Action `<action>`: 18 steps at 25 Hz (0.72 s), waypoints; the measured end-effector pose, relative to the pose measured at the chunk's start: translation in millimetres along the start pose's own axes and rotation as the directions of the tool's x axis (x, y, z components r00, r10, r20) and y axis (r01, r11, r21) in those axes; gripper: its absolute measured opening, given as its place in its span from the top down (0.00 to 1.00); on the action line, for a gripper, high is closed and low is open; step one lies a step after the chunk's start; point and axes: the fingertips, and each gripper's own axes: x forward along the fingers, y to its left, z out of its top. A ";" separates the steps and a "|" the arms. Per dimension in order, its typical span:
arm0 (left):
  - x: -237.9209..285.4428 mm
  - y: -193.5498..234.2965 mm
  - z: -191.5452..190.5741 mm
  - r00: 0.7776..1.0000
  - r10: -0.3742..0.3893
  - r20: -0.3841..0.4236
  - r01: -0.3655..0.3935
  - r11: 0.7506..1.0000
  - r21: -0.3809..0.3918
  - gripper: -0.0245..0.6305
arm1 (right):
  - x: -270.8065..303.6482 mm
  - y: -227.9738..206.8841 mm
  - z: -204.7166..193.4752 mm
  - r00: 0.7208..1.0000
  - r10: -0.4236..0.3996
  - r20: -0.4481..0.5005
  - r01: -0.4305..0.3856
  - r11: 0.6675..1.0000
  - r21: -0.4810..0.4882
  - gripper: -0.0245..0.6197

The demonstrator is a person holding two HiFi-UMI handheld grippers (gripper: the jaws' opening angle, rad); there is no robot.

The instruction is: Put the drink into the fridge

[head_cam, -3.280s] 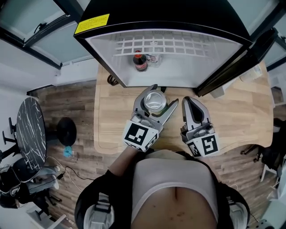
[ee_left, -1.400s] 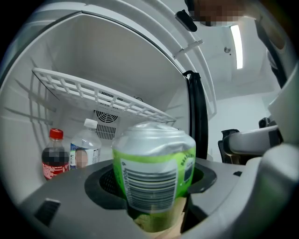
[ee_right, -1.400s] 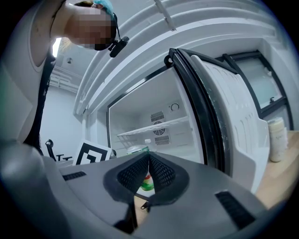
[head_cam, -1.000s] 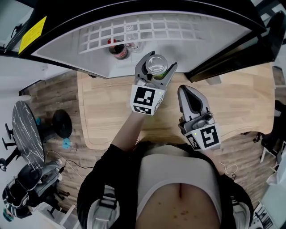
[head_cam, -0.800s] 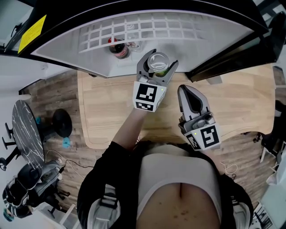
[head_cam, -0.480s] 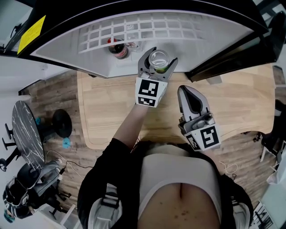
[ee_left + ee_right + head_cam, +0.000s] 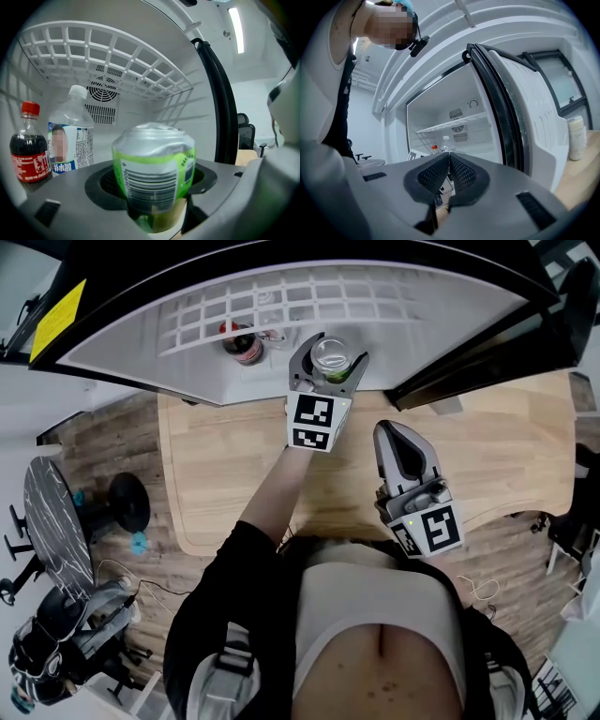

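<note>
Head view: L gripper (image 7: 329,350) pinches can (image 7: 331,358) in fridge (image 7: 422,326), R gripper (image 7: 395,429) pressed together over wood table (image 7: 230,474), plank floor (image 7: 103,442).

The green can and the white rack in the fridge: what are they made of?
The can looks like thin metal: bare silvery shoulder, glossy printed green label. The rack seems to be white-coated wire, or perhaps plastic: thin, smooth grid bars.

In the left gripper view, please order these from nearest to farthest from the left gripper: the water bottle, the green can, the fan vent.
1. green can: centre, held in the left gripper.
2. water bottle: to the left, standing inside the fridge.
3. fan vent: on the back wall, behind the bottle.
</note>
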 end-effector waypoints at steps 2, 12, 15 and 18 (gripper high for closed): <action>2.5 0.6 -1.1 1.000 0.001 -0.003 -0.001 1.000 0.002 0.44 | -0.5 -1.1 -1.0 1.000 -0.004 -0.001 0.004 1.000 -0.001 0.92; 11.2 3.9 -10.9 1.000 0.011 -0.023 -0.011 1.000 -0.007 0.44 | 0.2 -5.7 -2.0 1.000 -0.015 -0.008 0.015 1.000 0.002 0.92; 11.5 4.0 -13.1 0.999 0.015 -0.028 -0.015 1.000 -0.002 0.44 | 1.3 -5.2 -2.2 1.000 -0.014 -0.007 0.014 1.000 0.007 0.92; 12.7 4.6 -15.1 0.999 0.019 -0.032 -0.019 1.000 0.003 0.44 | 1.9 -3.9 -2.0 1.000 -0.010 -0.006 0.010 1.000 0.008 0.92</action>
